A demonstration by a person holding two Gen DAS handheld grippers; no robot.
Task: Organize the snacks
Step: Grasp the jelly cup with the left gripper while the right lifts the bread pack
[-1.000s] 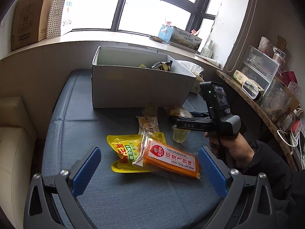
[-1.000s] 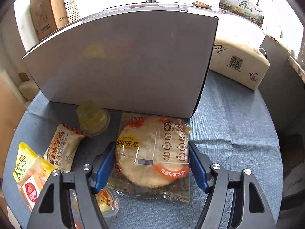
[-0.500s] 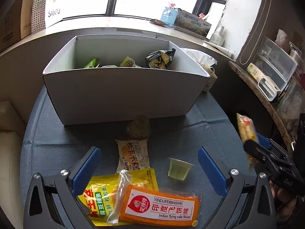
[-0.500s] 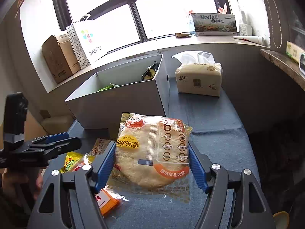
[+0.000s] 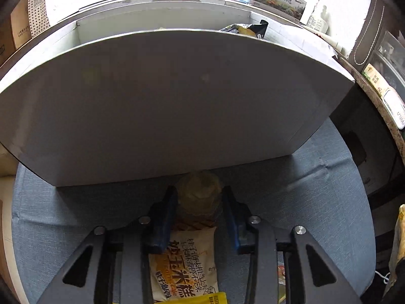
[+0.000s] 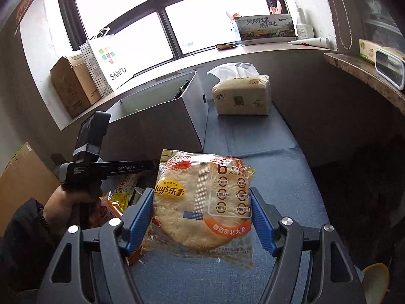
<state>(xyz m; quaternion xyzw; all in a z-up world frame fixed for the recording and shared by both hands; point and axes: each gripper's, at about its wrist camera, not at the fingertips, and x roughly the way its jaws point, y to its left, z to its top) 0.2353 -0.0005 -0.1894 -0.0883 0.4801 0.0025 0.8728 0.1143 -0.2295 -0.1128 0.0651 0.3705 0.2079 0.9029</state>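
Close to the front wall of the white box (image 5: 177,101), a small yellowish cup snack (image 5: 200,200) stands on the blue cloth. My left gripper (image 5: 198,190) points down at it; its jaws are closing and the blue pads touch the cup's two sides. Under that gripper lies a corn cake packet (image 5: 184,261). My right gripper (image 6: 201,195) is shut on a round Lay's rice cracker packet (image 6: 202,210) and holds it in the air, to the right of the box (image 6: 157,124). Several snacks show over the box rim.
A tissue pack (image 6: 240,96) stands right of the box on the blue cloth (image 6: 265,152). Yellow and orange packets (image 6: 114,202) lie beside the person's hand (image 6: 71,197). A shelf (image 6: 367,73) runs along the right. Cartons and a paper bag (image 6: 106,60) stand on the sill.
My left gripper has gone forward and down to the foot of the box, and its jaws have narrowed from wide apart onto the cup. The right gripper has risen with its packet.
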